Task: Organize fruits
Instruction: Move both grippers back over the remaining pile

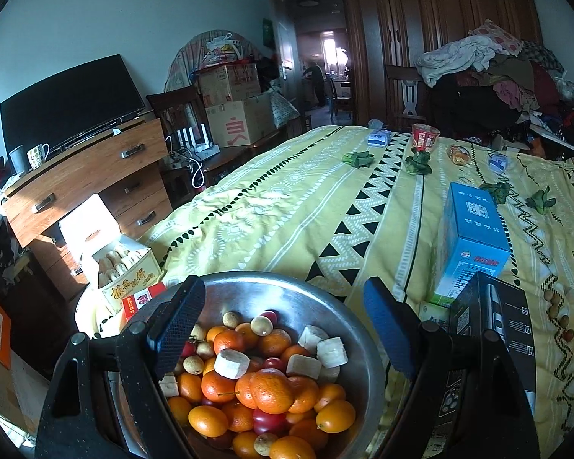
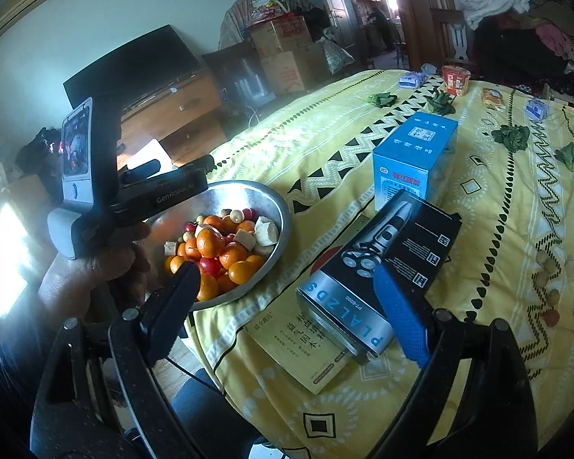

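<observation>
Covering most of the scene, a yellow patterned bedspread (image 2: 325, 122) carries every item listed. Tall light-blue cardboard box (image 2: 413, 157): upright, mid-bed, just beyond a black shaver box (image 2: 379, 271) lying flat on a yellow booklet (image 2: 306, 355). Round steel bowl (image 1: 248, 287): near left edge, heaped with orange citrus fruits (image 1: 268, 390), red cherry tomatoes, pale round longans and white cut chunks. Loose small fruits (image 2: 558, 294): scattered at near right. Left gripper (image 1: 283, 329): fingers spread wide over the bowl, holding nothing. Right gripper (image 2: 294, 302): fingers spread wide, empty, between bowl and shaver box.
</observation>
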Demonstrator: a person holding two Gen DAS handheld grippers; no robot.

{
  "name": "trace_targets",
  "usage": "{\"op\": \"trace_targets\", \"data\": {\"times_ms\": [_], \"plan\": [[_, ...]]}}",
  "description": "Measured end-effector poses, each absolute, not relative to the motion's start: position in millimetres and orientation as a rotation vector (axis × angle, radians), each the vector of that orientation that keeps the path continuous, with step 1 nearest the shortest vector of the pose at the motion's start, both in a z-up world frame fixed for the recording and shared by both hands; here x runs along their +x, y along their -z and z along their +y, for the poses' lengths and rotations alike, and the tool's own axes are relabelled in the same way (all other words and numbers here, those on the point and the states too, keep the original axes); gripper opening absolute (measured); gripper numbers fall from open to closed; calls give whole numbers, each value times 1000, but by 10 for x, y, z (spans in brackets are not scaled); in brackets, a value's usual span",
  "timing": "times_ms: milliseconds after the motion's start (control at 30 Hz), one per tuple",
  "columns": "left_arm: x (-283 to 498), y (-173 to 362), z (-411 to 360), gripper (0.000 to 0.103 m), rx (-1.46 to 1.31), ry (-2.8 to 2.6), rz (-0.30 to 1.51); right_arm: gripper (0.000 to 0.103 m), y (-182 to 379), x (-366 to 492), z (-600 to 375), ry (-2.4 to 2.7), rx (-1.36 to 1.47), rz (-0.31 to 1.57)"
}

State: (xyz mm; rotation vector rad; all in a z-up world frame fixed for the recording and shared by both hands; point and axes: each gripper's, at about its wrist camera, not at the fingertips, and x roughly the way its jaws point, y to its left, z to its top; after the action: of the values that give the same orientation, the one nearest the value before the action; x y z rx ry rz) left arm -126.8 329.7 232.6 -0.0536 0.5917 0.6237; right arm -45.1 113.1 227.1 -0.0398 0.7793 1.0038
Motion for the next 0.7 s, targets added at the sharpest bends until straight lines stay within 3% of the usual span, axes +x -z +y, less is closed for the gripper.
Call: {"op": "trace_targets", "data": {"times_ms": [333, 700], "plan": [[-977, -2358, 2683, 86, -22, -502, 593, 92, -2069, -316, 546, -901, 12, 807], [-600, -2303, 1054, 86, 66, -114, 582, 92, -1588, -142, -546, -635, 70, 885]]}}
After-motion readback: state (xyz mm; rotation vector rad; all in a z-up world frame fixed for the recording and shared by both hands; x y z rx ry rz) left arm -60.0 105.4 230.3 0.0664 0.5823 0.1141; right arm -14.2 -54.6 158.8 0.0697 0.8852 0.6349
